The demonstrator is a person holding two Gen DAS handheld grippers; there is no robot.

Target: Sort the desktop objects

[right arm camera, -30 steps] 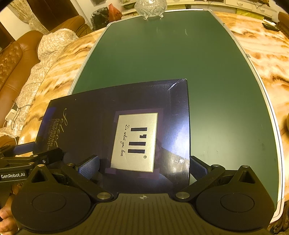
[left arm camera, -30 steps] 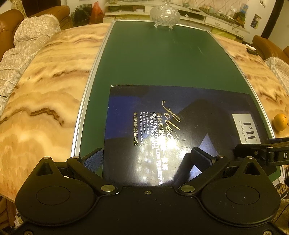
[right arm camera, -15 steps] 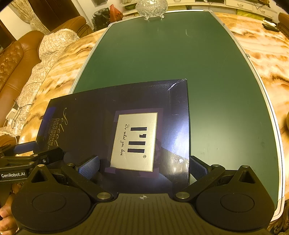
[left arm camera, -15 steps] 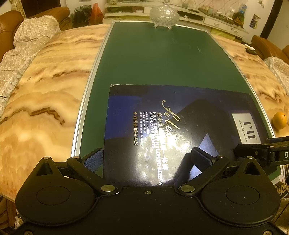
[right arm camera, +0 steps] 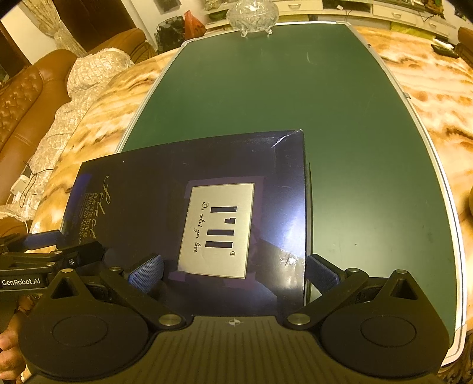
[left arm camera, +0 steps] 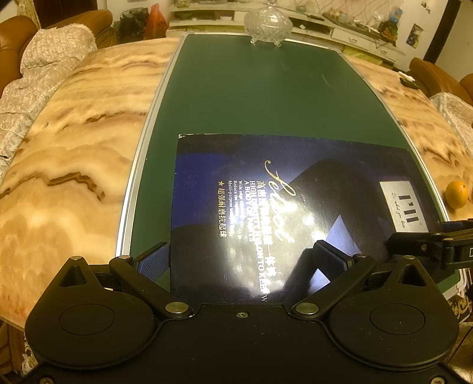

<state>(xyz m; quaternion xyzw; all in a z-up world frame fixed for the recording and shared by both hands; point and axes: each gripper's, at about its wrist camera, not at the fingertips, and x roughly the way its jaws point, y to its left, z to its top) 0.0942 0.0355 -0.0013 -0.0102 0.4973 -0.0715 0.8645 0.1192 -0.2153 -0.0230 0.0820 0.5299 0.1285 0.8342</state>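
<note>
Glass bowl (left arm camera: 268,21) at top centre, on the green mat's (left arm camera: 266,97) far edge. Orange (left arm camera: 456,191) at right on the marble table (left arm camera: 68,141). Brown sofa (right arm camera: 26,97) upper left.

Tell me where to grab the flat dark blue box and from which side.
Probably by its near long edge, coming in low from the table's front. The dark blue box lies flat on the green mat, too wide to span, but thin at its edges. The left gripper and right gripper already face that edge, fingers open, so one at each end should work.
</note>
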